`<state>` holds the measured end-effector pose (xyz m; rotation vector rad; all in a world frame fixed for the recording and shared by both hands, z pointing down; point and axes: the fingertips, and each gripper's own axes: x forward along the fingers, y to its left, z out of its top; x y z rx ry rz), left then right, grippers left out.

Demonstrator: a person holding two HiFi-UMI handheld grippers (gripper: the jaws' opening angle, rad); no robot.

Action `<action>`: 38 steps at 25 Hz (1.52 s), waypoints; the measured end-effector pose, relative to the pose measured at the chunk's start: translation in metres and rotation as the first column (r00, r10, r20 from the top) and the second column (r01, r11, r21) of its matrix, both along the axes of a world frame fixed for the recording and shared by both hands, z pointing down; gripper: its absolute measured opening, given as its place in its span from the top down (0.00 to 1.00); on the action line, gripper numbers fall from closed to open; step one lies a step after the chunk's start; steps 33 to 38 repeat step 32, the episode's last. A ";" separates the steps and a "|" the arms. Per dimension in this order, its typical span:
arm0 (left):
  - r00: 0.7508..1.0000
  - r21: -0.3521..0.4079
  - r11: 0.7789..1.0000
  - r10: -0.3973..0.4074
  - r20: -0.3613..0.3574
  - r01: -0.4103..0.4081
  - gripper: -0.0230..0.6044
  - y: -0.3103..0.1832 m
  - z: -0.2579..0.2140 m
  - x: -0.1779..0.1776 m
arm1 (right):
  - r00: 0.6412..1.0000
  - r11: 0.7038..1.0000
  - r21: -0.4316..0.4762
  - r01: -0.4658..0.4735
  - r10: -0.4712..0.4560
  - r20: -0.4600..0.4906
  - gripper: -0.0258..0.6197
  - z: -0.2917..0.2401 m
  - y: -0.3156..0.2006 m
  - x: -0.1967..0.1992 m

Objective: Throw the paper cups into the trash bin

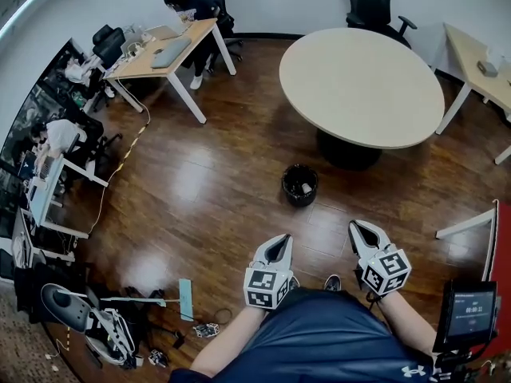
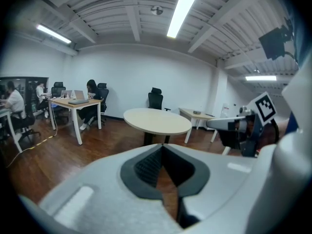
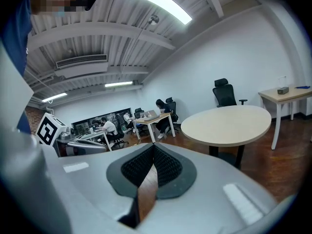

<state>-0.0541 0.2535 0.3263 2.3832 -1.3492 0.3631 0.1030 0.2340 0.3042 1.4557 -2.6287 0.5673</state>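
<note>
**Both claws clenched and empty, bin ahead on the floor**

The trash bin (image 1: 287,192) stands on the wood floor just in front of the person, on the near side of the round table (image 1: 359,86). A pale shape (image 1: 306,187) lies inside it. This is probably the paper cups, though it is too small to be sure. No cup shows on the table top or on the floor around the bin.

The left gripper (image 1: 280,241) is clenched, its ribbed pads (image 2: 146,167) meeting at the tip with nothing between them. The right gripper (image 1: 356,228) is the same, its pads (image 3: 136,167) pressed together on nothing.

Both are held out from the person's waist, side by side and a little apart. They point forward and slightly down towards the bin and table, the left one to the left of the bin and the right one to its right.

A paper cup should be very light, thin-walled and easy to crush. It is best pinched gently across the rim or upper wall, where the rolled edge stiffens it. A hard squeeze would likely fold it.
</note>
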 end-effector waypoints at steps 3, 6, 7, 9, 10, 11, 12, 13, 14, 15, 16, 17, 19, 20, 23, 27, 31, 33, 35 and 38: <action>1.000 -0.004 1.000 0.004 -0.001 -0.004 0.96 0.001 0.000 0.000 | 1.000 1.000 0.004 0.003 -0.003 -0.006 0.94 -0.002 -0.001 -0.001; 1.000 -0.013 1.000 -0.006 -0.001 0.006 0.96 0.003 0.000 -0.003 | 1.000 1.000 0.005 0.008 -0.008 -0.009 0.95 -0.006 -0.002 -0.003; 1.000 -0.015 1.000 -0.010 -0.001 0.010 0.96 0.003 0.001 -0.005 | 1.000 1.000 0.005 0.010 -0.010 -0.010 0.94 -0.006 -0.002 -0.003; 1.000 -0.021 1.000 -0.016 0.001 0.017 0.96 0.004 0.003 -0.007 | 1.000 1.000 0.005 0.015 -0.015 -0.014 0.94 -0.005 -0.002 -0.004; 1.000 -0.024 1.000 -0.019 0.002 0.019 0.96 0.005 0.004 -0.008 | 1.000 1.000 0.004 0.017 -0.017 -0.015 0.94 -0.004 -0.002 -0.005; 1.000 -0.027 0.999 -0.021 0.001 0.021 0.96 0.006 0.005 -0.008 | 1.000 1.000 0.004 0.019 -0.019 -0.015 0.95 -0.004 -0.001 -0.006; 1.000 -0.029 0.999 -0.023 0.001 0.023 0.96 0.007 0.006 -0.010 | 1.000 1.000 0.004 0.020 -0.020 -0.016 0.94 -0.004 0.000 -0.007; 1.000 -0.030 0.999 -0.025 0.000 0.024 0.96 0.009 0.007 -0.011 | 1.000 1.000 0.004 0.022 -0.022 -0.016 0.95 -0.004 0.001 -0.009; 1.000 -0.029 0.999 -0.025 -0.002 0.025 0.96 0.010 0.007 -0.012 | 1.000 1.000 0.004 0.023 -0.023 -0.017 0.94 -0.004 0.002 -0.010; 1.000 -0.029 0.999 -0.026 -0.003 0.026 0.96 0.011 0.007 -0.012 | 1.000 1.000 0.003 0.023 -0.023 -0.018 0.94 -0.004 0.003 -0.011; 1.000 -0.028 0.999 -0.025 -0.004 0.025 0.96 0.012 0.007 -0.012 | 1.000 1.000 0.003 0.024 -0.024 -0.019 0.94 -0.004 0.003 -0.011; 1.000 -0.028 0.999 -0.024 -0.005 0.024 0.96 0.012 0.007 -0.011 | 1.000 1.000 0.003 0.024 -0.024 -0.019 0.94 -0.004 0.004 -0.010; 1.000 -0.030 0.999 -0.022 -0.003 0.022 0.96 0.013 0.008 -0.010 | 1.000 1.000 0.005 0.023 -0.023 -0.019 0.94 -0.003 0.004 -0.010; 1.000 -0.030 0.999 -0.021 -0.002 0.021 0.96 0.013 0.009 -0.010 | 1.000 1.000 0.005 0.023 -0.022 -0.018 0.95 -0.003 0.003 -0.009; 1.000 -0.036 0.999 -0.019 0.004 0.019 0.96 0.012 0.009 -0.007 | 1.000 1.000 0.001 0.022 -0.022 -0.015 0.95 -0.002 0.001 -0.007; 1.000 -0.040 0.999 -0.016 0.010 0.016 0.96 0.016 0.010 -0.006 | 1.000 1.000 0.001 0.019 -0.019 -0.011 0.94 -0.001 0.006 -0.006; 1.000 -0.038 0.999 -0.014 0.012 0.014 0.96 0.016 0.011 -0.001 | 1.000 1.000 0.002 0.018 -0.018 -0.009 0.94 0.000 0.006 -0.001; 1.000 -0.038 0.999 -0.013 0.013 0.014 0.96 0.016 0.012 0.001 | 1.000 1.000 0.002 0.018 -0.018 -0.008 0.94 0.001 0.006 0.001; 1.000 -0.038 0.999 -0.013 0.013 0.014 0.96 0.016 0.012 0.001 | 1.000 1.000 0.002 0.018 -0.018 -0.008 0.94 0.001 0.006 0.001; 1.000 -0.038 0.999 -0.013 0.013 0.014 0.96 0.016 0.012 0.001 | 1.000 1.000 0.002 0.018 -0.018 -0.008 0.94 0.001 0.006 0.001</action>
